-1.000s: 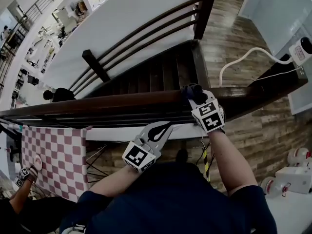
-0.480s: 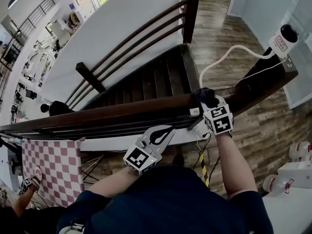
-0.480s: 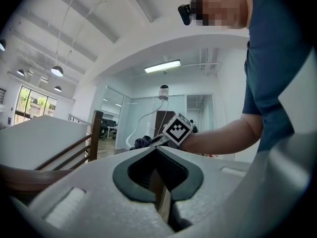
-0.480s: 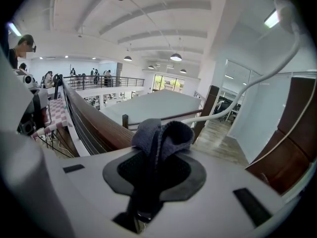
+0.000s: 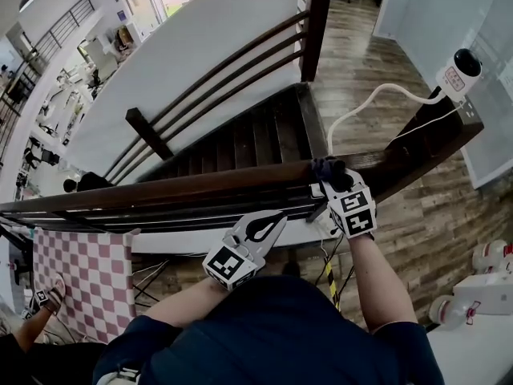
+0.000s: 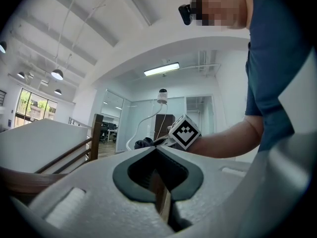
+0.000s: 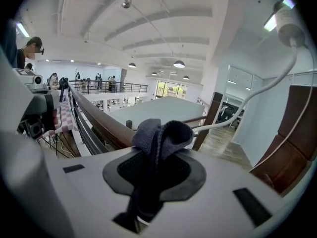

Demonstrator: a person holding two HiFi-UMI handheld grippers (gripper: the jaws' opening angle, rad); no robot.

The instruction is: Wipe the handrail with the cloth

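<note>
One dark wooden staircase (image 5: 240,139) drops away beneath one long handrail (image 5: 160,189), which crosses the head view from the left edge to one post (image 5: 425,135) at the right. Beyond the stairs, a banister carries three parallel rails (image 5: 232,62). One red-and-white checked sheet (image 5: 80,271) shows under the handrail's left end. There are two grippers. The left gripper (image 5: 279,218) sits just below the handrail's near edge, its jaws together with nothing between them. The right gripper (image 5: 330,176) is clamped on one dark cloth (image 5: 327,167), which rests against the handrail's top near its right end.
</note>
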